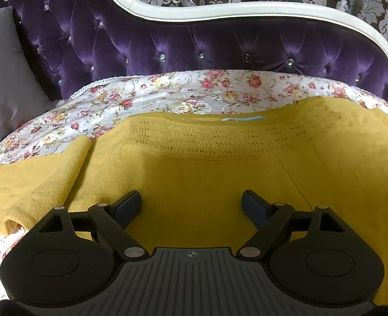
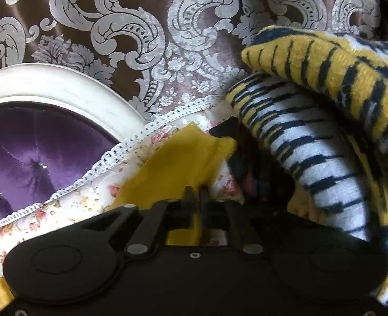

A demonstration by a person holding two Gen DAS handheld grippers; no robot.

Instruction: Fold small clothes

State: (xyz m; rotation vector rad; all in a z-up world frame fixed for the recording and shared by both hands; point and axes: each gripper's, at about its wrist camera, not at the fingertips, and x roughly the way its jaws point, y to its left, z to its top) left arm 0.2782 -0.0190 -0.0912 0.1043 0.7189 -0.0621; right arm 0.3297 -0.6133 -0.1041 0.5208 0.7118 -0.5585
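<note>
mustard-yellow sweater (image 1: 194,173), rose-print bedspread (image 1: 167,92) (white ground), purple headboard (image 1: 167,42)

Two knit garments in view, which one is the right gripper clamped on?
The plain mustard sweater: right gripper pinches its edge. The striped knit only lies beside it.

Purple tufted headboard (image 1: 207,44) against damask wall covering (image 2: 167,26).

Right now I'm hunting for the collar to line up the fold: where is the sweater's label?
In the left wrist view, the pale blue label sits at the yellow sweater's far neckline, against the floral cover.
</note>
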